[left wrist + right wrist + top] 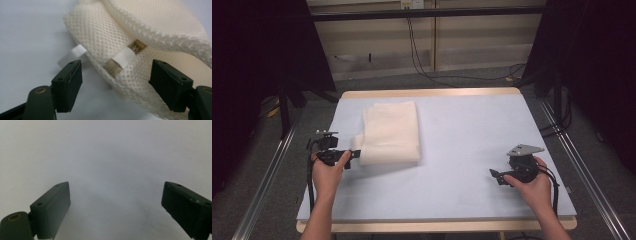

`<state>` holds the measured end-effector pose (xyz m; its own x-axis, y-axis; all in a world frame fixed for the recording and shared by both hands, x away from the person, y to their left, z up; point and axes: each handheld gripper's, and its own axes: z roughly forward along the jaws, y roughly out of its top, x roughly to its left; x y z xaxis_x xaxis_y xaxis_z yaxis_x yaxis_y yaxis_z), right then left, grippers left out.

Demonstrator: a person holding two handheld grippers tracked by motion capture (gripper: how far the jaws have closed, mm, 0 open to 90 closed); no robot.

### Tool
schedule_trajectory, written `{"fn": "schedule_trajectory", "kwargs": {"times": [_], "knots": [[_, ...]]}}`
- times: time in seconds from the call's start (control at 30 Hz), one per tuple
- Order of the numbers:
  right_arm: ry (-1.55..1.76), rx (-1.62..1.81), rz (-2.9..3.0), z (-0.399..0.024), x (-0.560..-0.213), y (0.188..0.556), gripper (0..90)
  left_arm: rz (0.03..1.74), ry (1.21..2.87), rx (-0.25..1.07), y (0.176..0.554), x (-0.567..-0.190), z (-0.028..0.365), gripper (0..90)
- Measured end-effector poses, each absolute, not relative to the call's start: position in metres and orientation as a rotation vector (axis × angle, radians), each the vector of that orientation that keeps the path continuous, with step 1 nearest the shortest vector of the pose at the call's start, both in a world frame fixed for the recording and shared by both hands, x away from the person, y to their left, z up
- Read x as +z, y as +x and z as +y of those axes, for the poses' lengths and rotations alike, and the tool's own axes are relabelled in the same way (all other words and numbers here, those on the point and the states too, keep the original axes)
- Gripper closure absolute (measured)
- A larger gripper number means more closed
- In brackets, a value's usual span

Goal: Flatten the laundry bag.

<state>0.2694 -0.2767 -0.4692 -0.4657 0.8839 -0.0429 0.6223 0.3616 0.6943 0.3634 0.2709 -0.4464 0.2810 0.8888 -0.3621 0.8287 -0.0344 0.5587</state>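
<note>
Overhead, a pale blue table (pixel 452 165) with a light wooden edge is seen set on a grey carpeted floor (pixel 267 200), flanked by black curtains (pixel 257 55) and backed by a beige wall panel (pixel 377 45), down which dark cables (pixel 419 60) are trailed to the floor. Metal rails (pixel 267 175) are laid along both sides of the table. A folded cream mesh bag (pixel 391 132) is laid flat on the far left part of the table, well apart from the right side. At its near left corner the left gripper (pixel 353 154) is held in a hand (pixel 328 172), its jaws spread wide on either side of the corner without pinching it. In the left gripper view, the mesh (pixel 105 32) is shown rounded at the fold, with a beige zipper (pixel 113 68) and a white tab (pixel 124 57) exposed in a gap between layers, and a second white tag (pixel 78 51) is seen poking out beside the left jaw. The right gripper (pixel 497 175) is held in the other hand (pixel 532 187) low over the bare near right part of the table, its jaws likewise spread apart and nothing gripped between them. In the right gripper view, plain table surface (pixel 107 157) is seen beyond the open jaws. No container other than the bag is on the table, and its contents cannot be made out.
</note>
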Motion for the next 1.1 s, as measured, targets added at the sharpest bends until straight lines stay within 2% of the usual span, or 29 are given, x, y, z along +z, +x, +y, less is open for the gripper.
{"fn": "schedule_trajectory", "kwargs": {"times": [0.27,0.43,0.6,0.67,0.7,0.77,0.83,0.87,0.9,1.1], "knots": [[1.288,0.849,2.22,-0.276,-0.47,0.269,8.4,1.555,1.859,0.198,0.362,-0.44,0.264,56.7],[1.296,0.854,2.214,-0.276,-0.469,0.268,8.4,1.545,1.851,0.191,0.363,-0.434,0.262,69.6],[1.294,0.853,2.214,-0.276,-0.468,0.268,8.4,1.553,1.868,0.171,0.365,-0.436,0.264,71.9],[1.289,0.851,2.216,-0.276,-0.469,0.268,8.4,1.587,1.852,0.189,0.365,-0.436,0.266,64.3],[1.287,0.85,2.217,-0.276,-0.469,0.268,8.4,1.605,1.844,0.199,0.367,-0.438,0.266,51.1],[1.284,0.848,2.22,-0.276,-0.469,0.268,8.4,1.63,1.84,0.184,0.371,-0.442,0.268,37.8],[1.274,0.845,2.224,-0.276,-0.469,0.269,8.4,1.627,1.825,0.155,0.373,-0.446,0.268,37.7],[1.283,0.845,2.225,-0.275,-0.469,0.268,8.4,1.63,1.809,0.157,0.374,-0.447,0.266,39.3],[1.288,0.841,2.224,-0.275,-0.469,0.268,8.4,1.627,1.814,0.152,0.374,-0.448,0.266,46.1],[1.282,0.841,2.228,-0.275,-0.47,0.269,8.4,1.604,1.823,0.171,0.374,-0.446,0.262,71.4]]}}
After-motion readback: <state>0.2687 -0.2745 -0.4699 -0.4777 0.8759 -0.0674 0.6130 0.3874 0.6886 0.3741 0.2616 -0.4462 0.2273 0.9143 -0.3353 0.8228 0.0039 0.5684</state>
